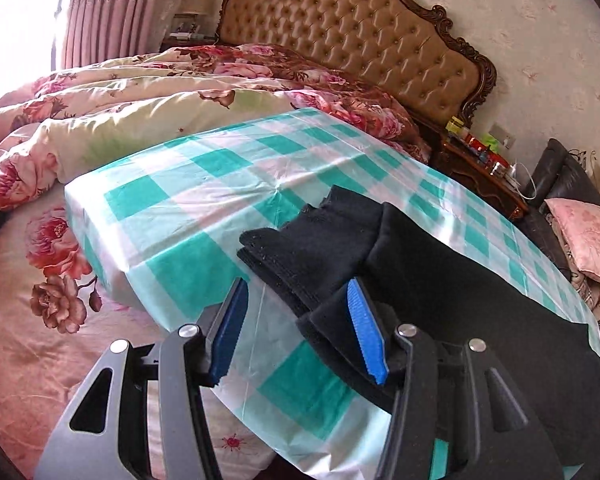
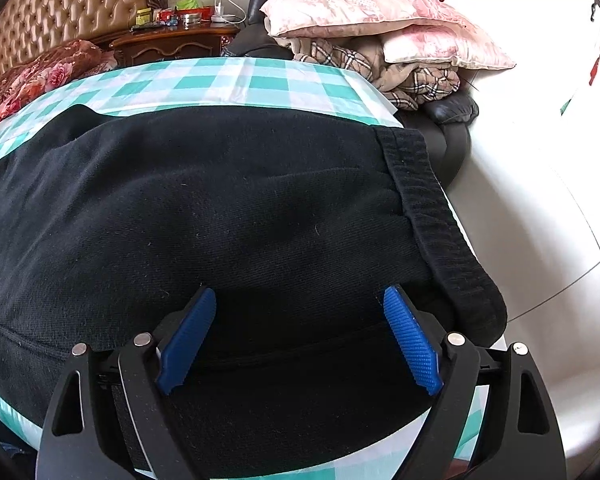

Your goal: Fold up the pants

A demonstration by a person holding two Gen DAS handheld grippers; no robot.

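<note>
Black pants (image 1: 440, 280) lie on a table covered with a teal-and-white checked cloth (image 1: 204, 184). In the left wrist view the leg ends are folded back over the pants toward the far side. My left gripper (image 1: 300, 296) is open just above the cloth, its right finger pad (image 1: 366, 332) against a fold of the black fabric. In the right wrist view the pants (image 2: 220, 208) fill the frame, waistband (image 2: 432, 216) at the right edge of the table. My right gripper (image 2: 300, 304) is open, low over the waist part, holding nothing.
The table stands beside a bed with a floral duvet (image 1: 120, 96) and a tufted headboard (image 1: 352, 36). A cluttered nightstand (image 2: 172, 36) and a dark sofa piled with pink pillows (image 2: 380, 8) and a plaid blanket lie beyond. White floor (image 2: 540, 200) is at right.
</note>
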